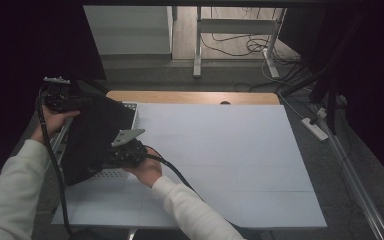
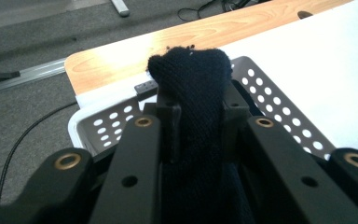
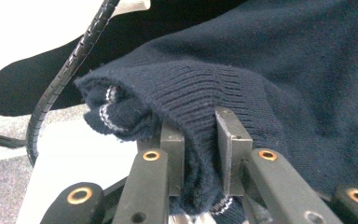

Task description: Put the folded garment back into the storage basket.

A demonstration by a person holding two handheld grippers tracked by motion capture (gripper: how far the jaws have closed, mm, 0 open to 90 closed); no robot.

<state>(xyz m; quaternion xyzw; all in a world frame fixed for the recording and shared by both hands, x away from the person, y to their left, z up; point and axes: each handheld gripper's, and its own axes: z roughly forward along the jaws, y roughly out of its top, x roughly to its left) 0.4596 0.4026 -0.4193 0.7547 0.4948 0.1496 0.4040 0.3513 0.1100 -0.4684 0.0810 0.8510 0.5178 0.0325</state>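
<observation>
A dark navy knitted garment (image 1: 94, 137) hangs over a white perforated basket (image 1: 130, 107) at the table's left edge. My left gripper (image 1: 62, 100) holds it at the far left, jaws shut on a bunched fold of the knit (image 2: 193, 93) above the basket (image 2: 270, 100). My right gripper (image 1: 125, 150) sits lower and nearer, shut on the garment's ribbed hem (image 3: 196, 107). The cloth stretches between the two grippers and hides most of the basket.
A white sheet (image 1: 220, 160) covers most of the wooden table (image 1: 195, 97). A black cable (image 3: 63, 81) trails across beside the garment. Beyond the table are desk legs (image 1: 198, 45), floor cables and a power strip (image 1: 316, 128).
</observation>
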